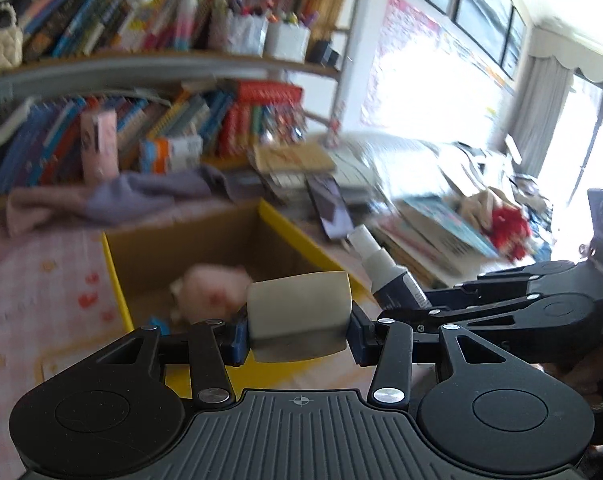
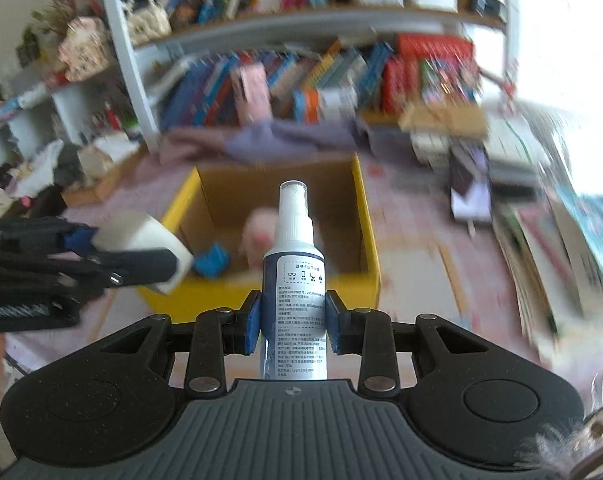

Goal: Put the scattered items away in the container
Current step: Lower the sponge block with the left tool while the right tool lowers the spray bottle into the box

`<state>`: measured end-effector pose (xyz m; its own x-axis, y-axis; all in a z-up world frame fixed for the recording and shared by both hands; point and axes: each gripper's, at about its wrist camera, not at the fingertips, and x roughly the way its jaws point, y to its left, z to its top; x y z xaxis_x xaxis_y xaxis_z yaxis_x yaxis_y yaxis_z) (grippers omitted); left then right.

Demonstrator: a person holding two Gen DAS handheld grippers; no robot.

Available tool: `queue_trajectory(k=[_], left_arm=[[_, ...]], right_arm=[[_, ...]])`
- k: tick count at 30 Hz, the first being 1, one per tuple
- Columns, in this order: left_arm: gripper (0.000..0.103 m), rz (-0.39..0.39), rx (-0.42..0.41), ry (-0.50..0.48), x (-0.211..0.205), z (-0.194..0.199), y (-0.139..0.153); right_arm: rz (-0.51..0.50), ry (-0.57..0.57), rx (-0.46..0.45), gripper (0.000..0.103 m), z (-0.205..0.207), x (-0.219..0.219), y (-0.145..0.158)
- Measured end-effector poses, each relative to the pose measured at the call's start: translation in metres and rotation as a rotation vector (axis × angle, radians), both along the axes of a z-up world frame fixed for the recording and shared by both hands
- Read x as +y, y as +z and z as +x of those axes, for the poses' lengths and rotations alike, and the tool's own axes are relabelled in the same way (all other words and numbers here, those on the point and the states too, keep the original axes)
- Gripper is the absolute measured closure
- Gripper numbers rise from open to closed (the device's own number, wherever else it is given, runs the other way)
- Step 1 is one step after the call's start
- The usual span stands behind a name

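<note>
A yellow-rimmed cardboard box point(image 1: 297, 232) point(image 2: 371, 240) stands open on the pink desk, with a pink plush toy point(image 1: 211, 290) point(image 2: 261, 232) and a small blue item point(image 2: 211, 262) inside. My left gripper point(image 1: 297, 326) is shut on a white roll of tape point(image 1: 299, 308), held just before the box's near edge. From the right wrist view the roll of tape point(image 2: 141, 240) shows at the left beside the box. My right gripper point(image 2: 293, 320) is shut on a white spray bottle point(image 2: 295, 264) with a dark label, its nozzle pointing at the box. The spray bottle point(image 1: 385, 268) also shows in the left wrist view.
A purple cloth point(image 1: 141, 196) lies behind the box, below bookshelves point(image 1: 161, 52) packed with books. Stacked books and papers point(image 1: 429, 224) and a dark phone point(image 1: 331, 204) crowd the desk to the right of the box. A pink carton point(image 1: 99, 144) stands at the back.
</note>
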<state>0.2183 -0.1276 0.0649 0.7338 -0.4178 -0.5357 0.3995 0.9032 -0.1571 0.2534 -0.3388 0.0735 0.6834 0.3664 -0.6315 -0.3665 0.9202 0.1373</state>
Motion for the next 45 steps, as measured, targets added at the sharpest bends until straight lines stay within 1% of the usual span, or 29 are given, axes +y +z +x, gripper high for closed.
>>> queue_trajectory(k=[2, 4, 7, 9, 14, 18, 20, 22, 25, 27, 28, 29, 32, 34, 37, 39, 41, 43, 45], left_arm=[[0.058, 0.02, -0.006, 0.04, -0.004, 0.019, -0.002], [0.058, 0.034, 0.006, 0.08, -0.007, 0.038, -0.009], [0.058, 0.074, 0.037, 0.13, -0.011, 0.062, -0.022], [0.058, 0.091, 0.071, 0.162, -0.01, 0.076, -0.033], [0.058, 0.12, 0.151, 0.22, -0.008, 0.097, -0.057], [0.058, 0.137, 0.195, 0.224, -0.012, 0.109, -0.07], [0.058, 0.133, 0.211, 0.223, -0.014, 0.115, -0.075], [0.058, 0.13, 0.227, 0.226, -0.015, 0.12, -0.079], [0.054, 0.137, 0.234, 0.235, -0.016, 0.126, -0.082], [0.049, 0.153, 0.208, 0.249, -0.018, 0.127, -0.08], [0.04, 0.157, 0.181, 0.257, -0.018, 0.125, -0.077], [0.029, 0.16, 0.154, 0.266, -0.019, 0.123, -0.073], [0.021, 0.185, 0.087, 0.29, -0.021, 0.115, -0.063], [0.018, 0.188, 0.053, 0.306, -0.022, 0.108, -0.055], [0.017, 0.184, 0.006, 0.332, -0.021, 0.096, -0.043], [0.015, 0.184, -0.026, 0.37, -0.02, 0.085, -0.035], [0.01, 0.183, -0.057, 0.415, -0.018, 0.072, -0.028], [0.007, 0.176, -0.099, 0.454, -0.015, 0.056, -0.022], [0.004, 0.18, -0.12, 0.481, -0.012, 0.042, -0.019]], right_arm=[[0.004, 0.038, -0.035, 0.073, 0.024, 0.003, 0.005], [-0.015, 0.069, -0.067, 0.073, 0.047, 0.011, 0.005], [-0.04, 0.113, -0.081, 0.073, 0.079, 0.022, -0.003], [-0.076, 0.135, -0.082, 0.073, 0.099, 0.03, -0.013], [-0.154, 0.197, -0.043, 0.073, 0.139, 0.049, -0.043], [-0.23, 0.25, -0.015, 0.072, 0.161, 0.062, -0.063], [-0.261, 0.268, -0.003, 0.072, 0.169, 0.067, -0.071], [-0.281, 0.282, 0.007, 0.072, 0.176, 0.07, -0.077], [-0.283, 0.294, 0.014, 0.072, 0.183, 0.07, -0.081], [-0.255, 0.296, -0.02, 0.063, 0.182, 0.067, -0.075], [-0.242, 0.296, -0.037, 0.056, 0.182, 0.065, -0.072], [-0.226, 0.295, -0.052, 0.056, 0.181, 0.063, -0.068], [-0.178, 0.282, -0.071, 0.056, 0.179, 0.057, -0.058], [-0.155, 0.267, -0.081, 0.055, 0.177, 0.052, -0.053], [-0.115, 0.233, -0.095, 0.052, 0.168, 0.045, -0.045], [-0.088, 0.207, -0.109, 0.05, 0.161, 0.038, -0.039], [-0.059, 0.182, -0.121, 0.046, 0.152, 0.03, -0.034], [-0.034, 0.167, -0.127, 0.044, 0.141, 0.024, -0.031], [-0.02, 0.154, -0.138, 0.043, 0.129, 0.021, -0.029]])
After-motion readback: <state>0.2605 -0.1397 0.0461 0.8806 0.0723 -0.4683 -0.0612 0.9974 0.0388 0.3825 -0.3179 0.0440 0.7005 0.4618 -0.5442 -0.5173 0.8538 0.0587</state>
